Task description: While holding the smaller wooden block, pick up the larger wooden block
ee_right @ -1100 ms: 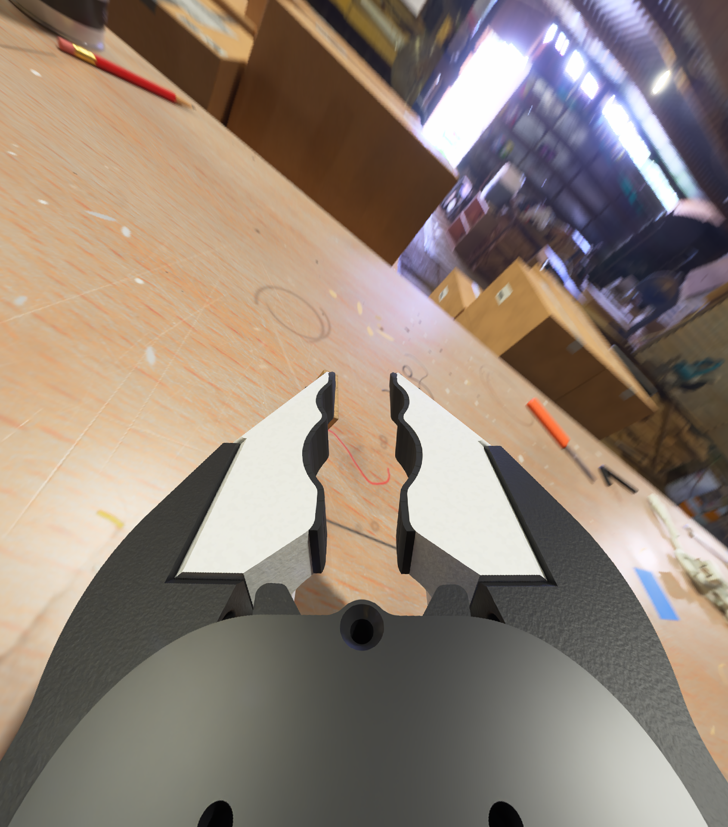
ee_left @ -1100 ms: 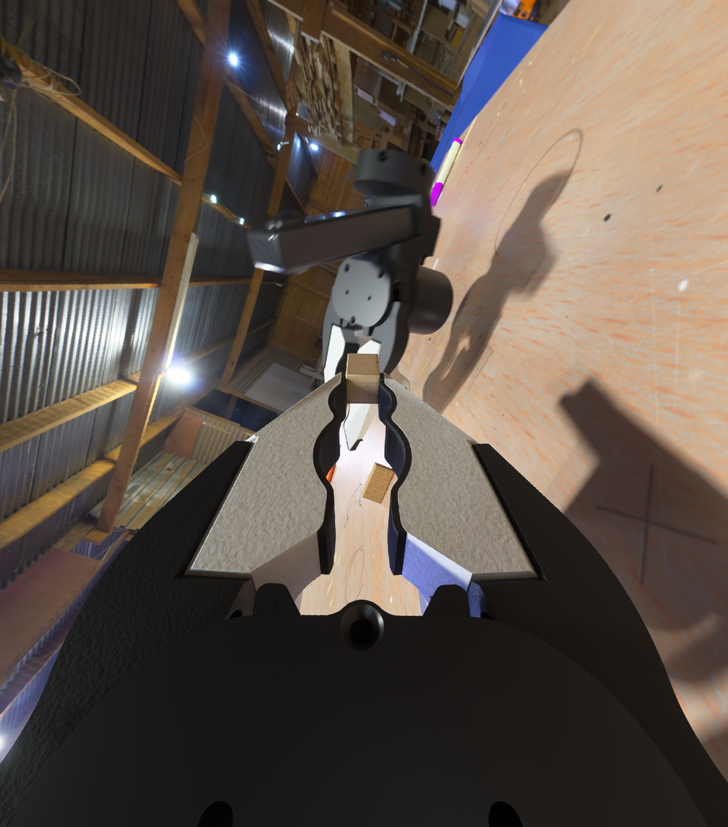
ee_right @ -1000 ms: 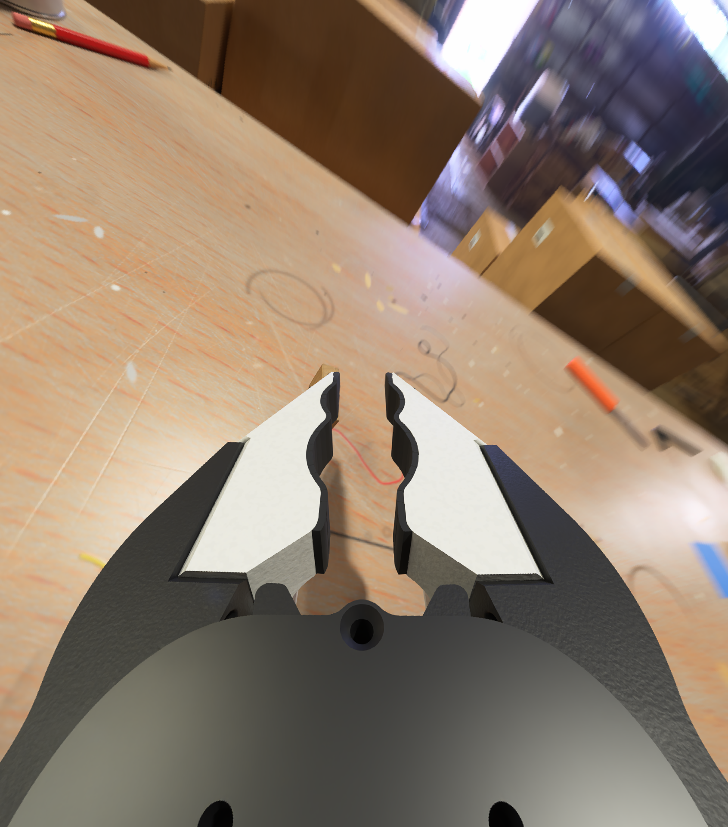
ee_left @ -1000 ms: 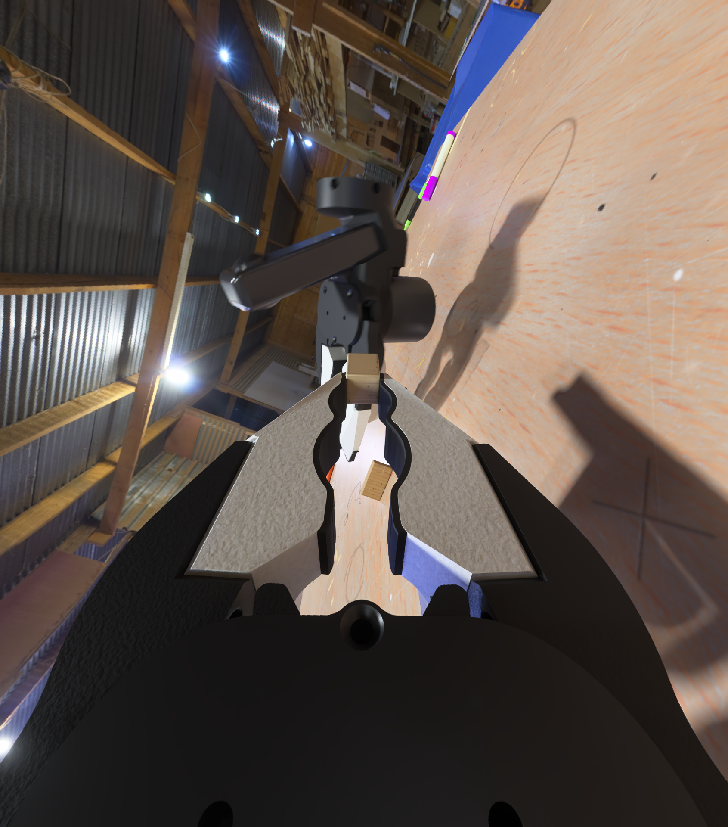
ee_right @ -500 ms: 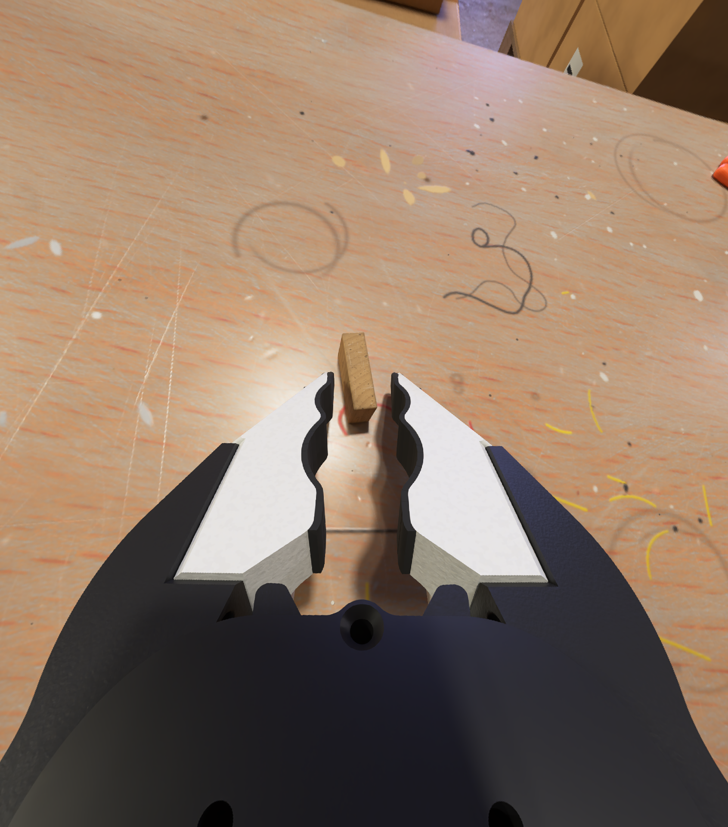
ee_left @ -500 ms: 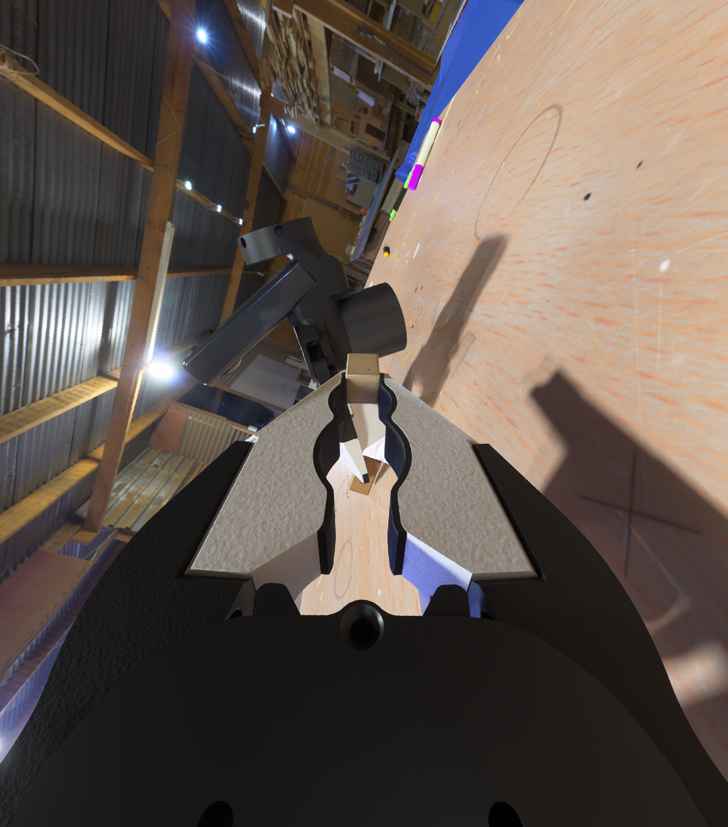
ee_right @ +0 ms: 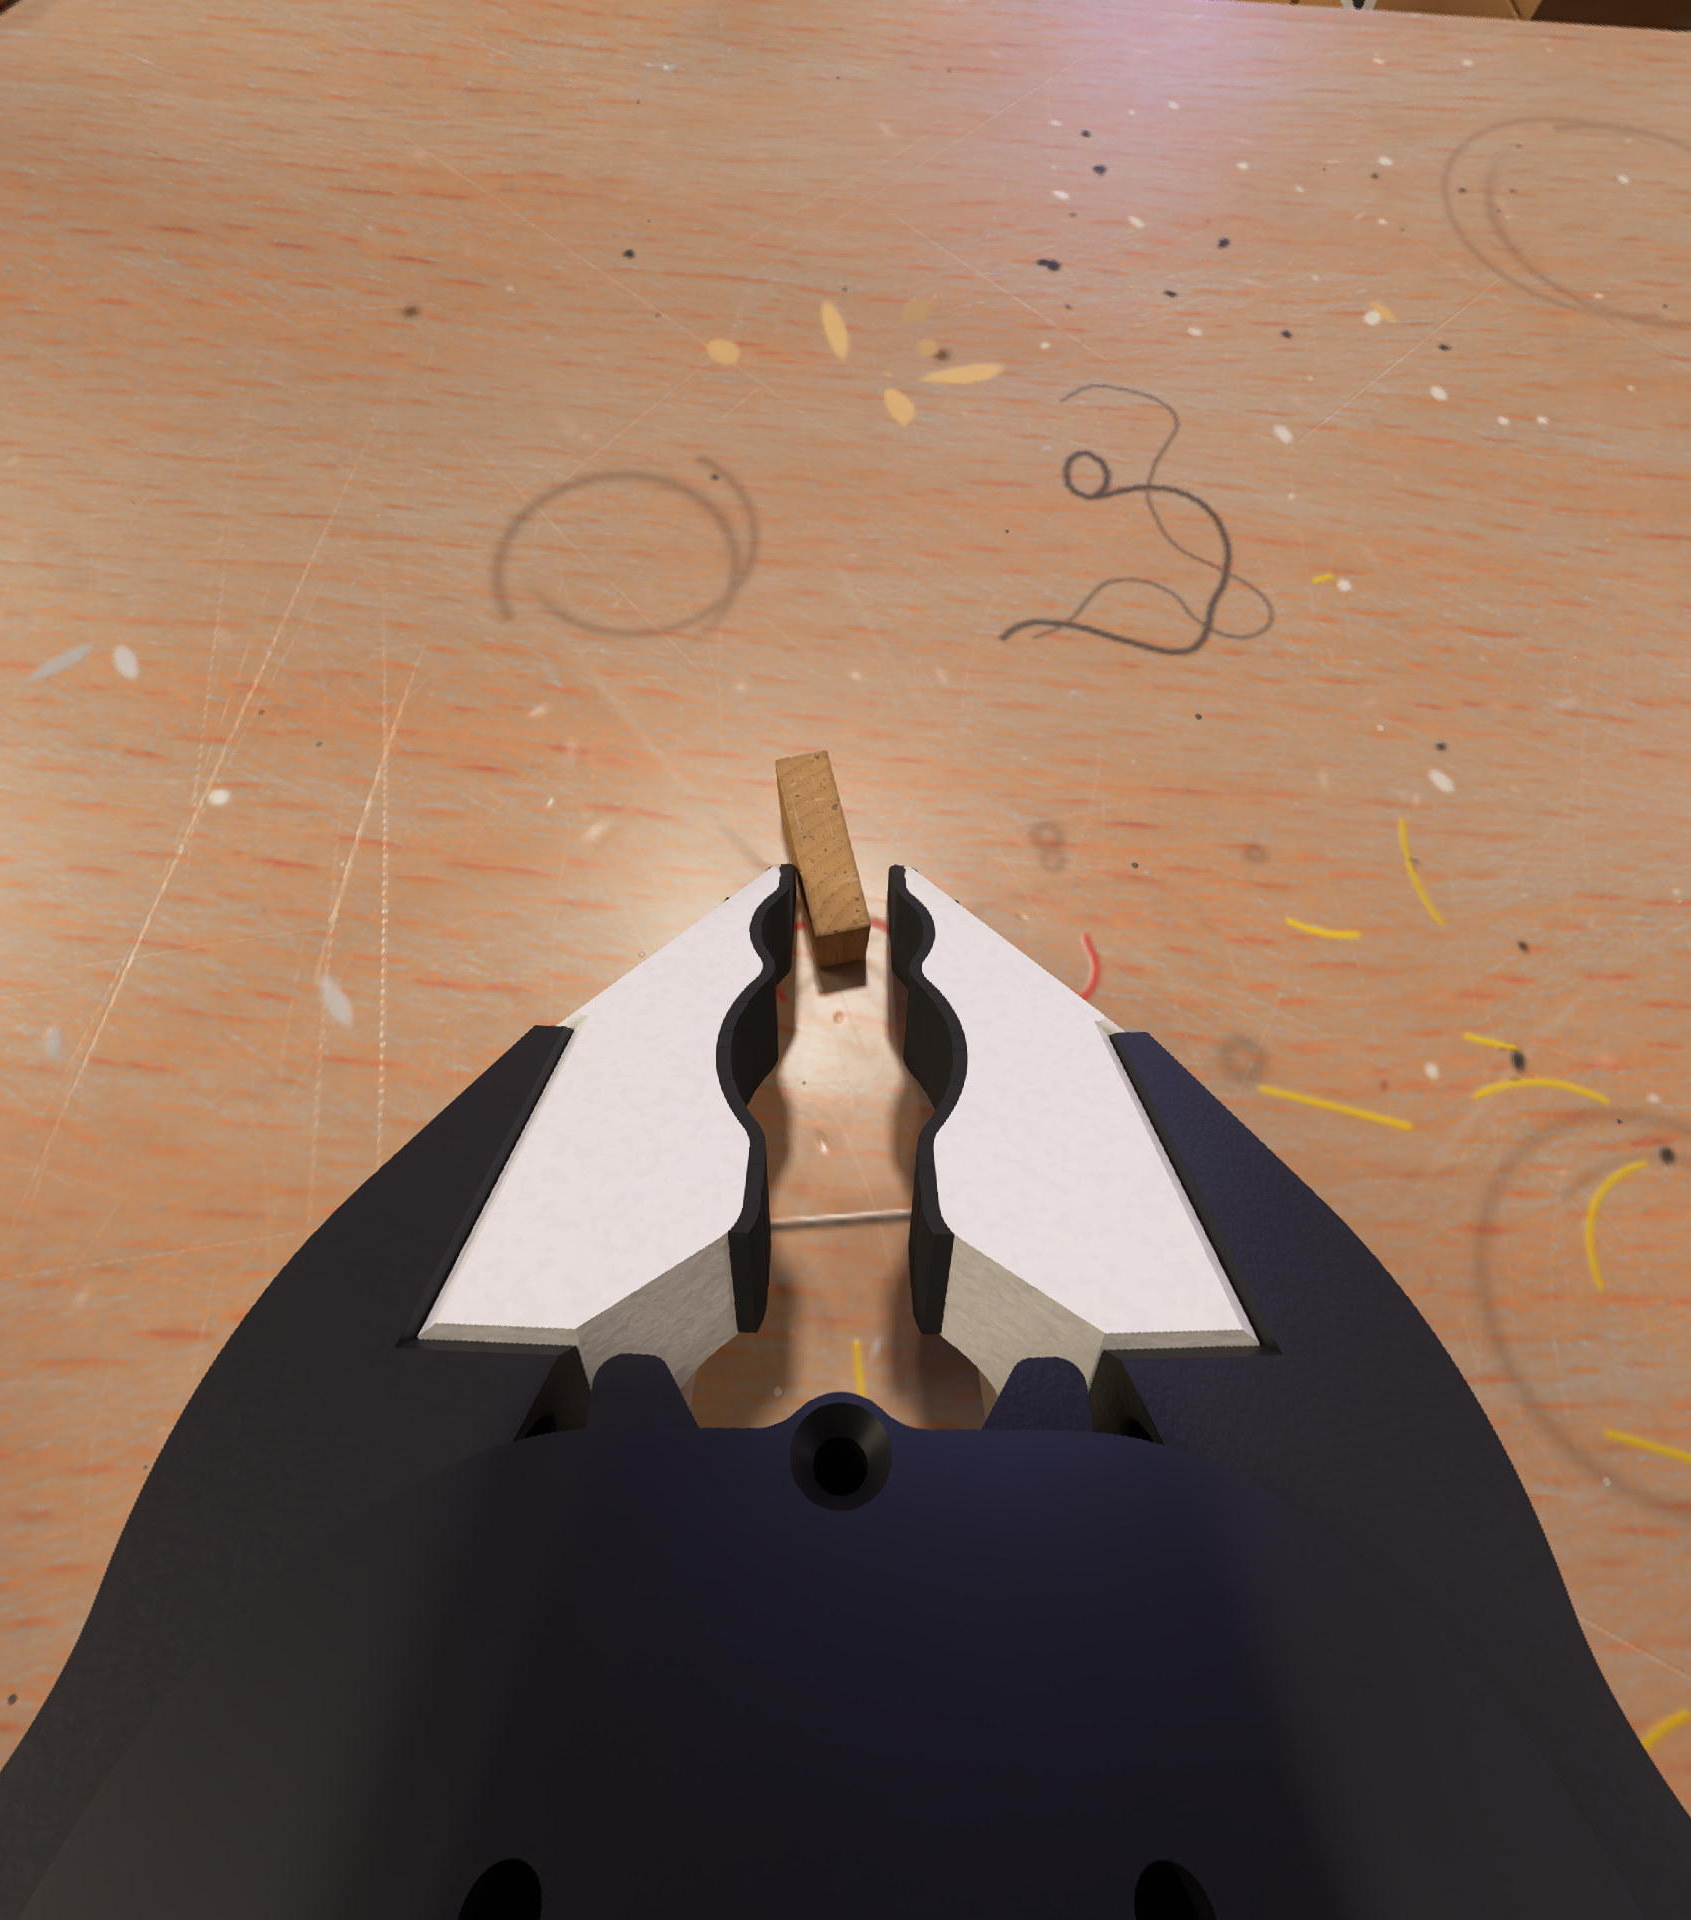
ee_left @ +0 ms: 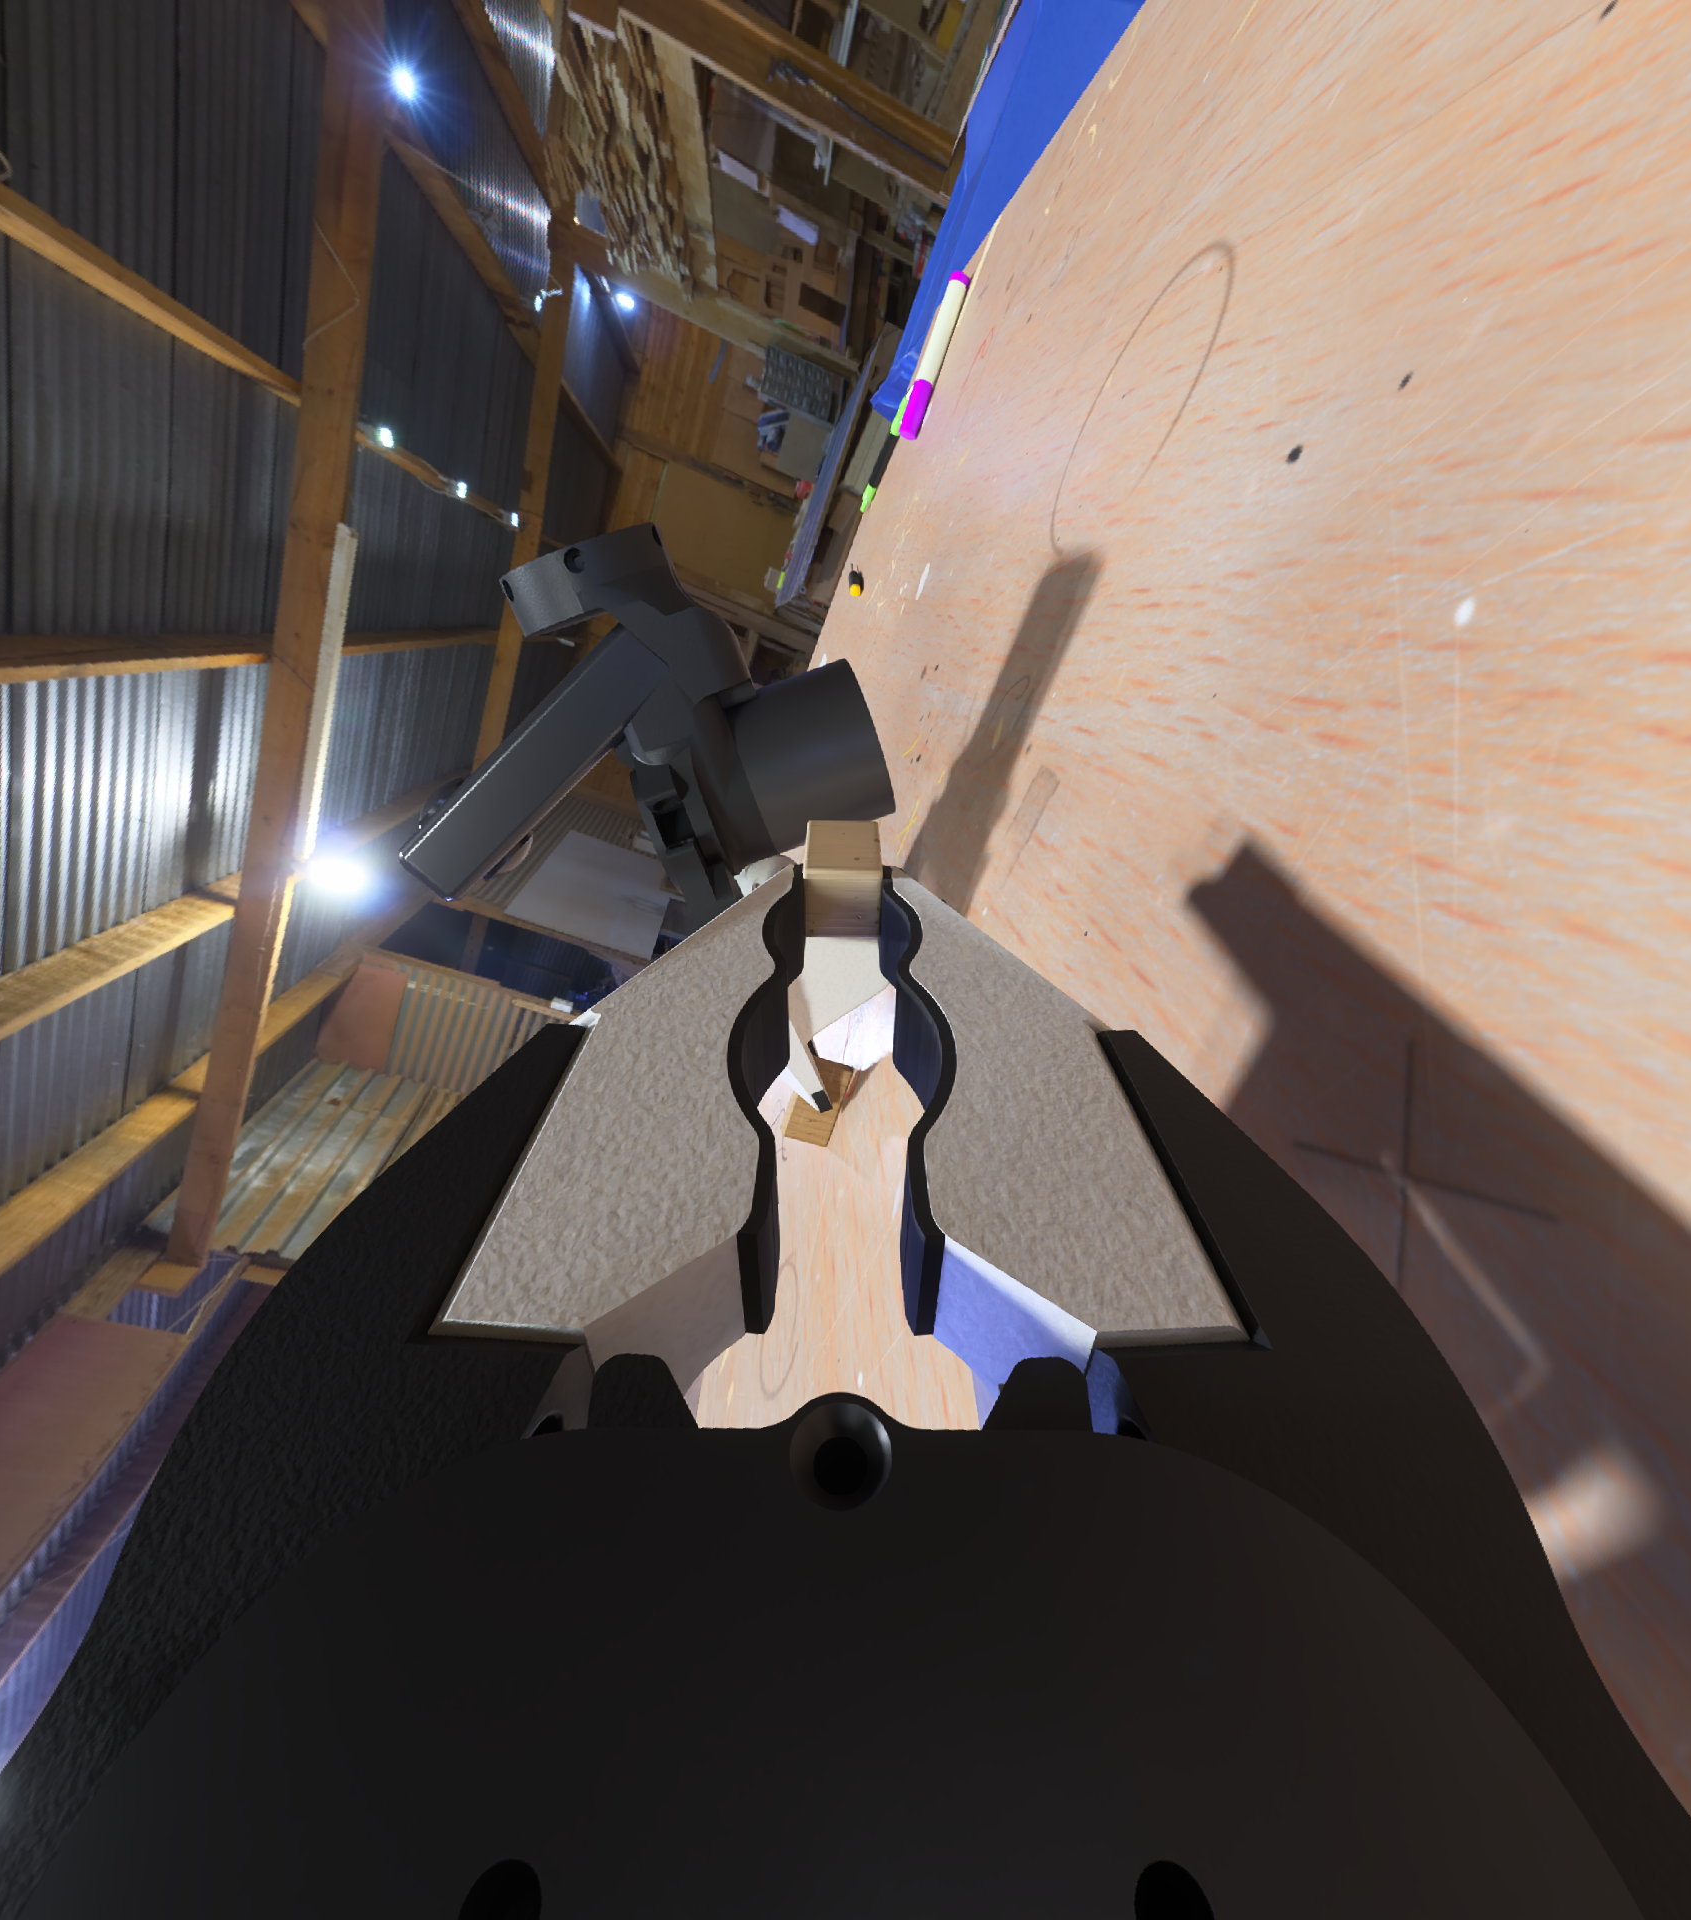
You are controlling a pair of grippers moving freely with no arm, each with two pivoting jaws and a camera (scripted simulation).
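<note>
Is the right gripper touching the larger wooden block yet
Cannot tell. In the right wrist view the right gripper has open jaws either side of the larger wooden block; bare table shows on one side, the other edge overlaps.

My left tool [ee_left: 841,883] holds the smaller wooden block [ee_left: 842,878] between its tips, above the table [ee_left: 1443,623]. Past that block my right tool [ee_left: 825,1039] reaches down to the larger wooden block [ee_left: 813,1120] on the table. From my right tool [ee_right: 841,883], the larger wooden block [ee_right: 821,854] lies lengthwise, its near end between the tips, closer to the left tip, perhaps touching it.
</note>
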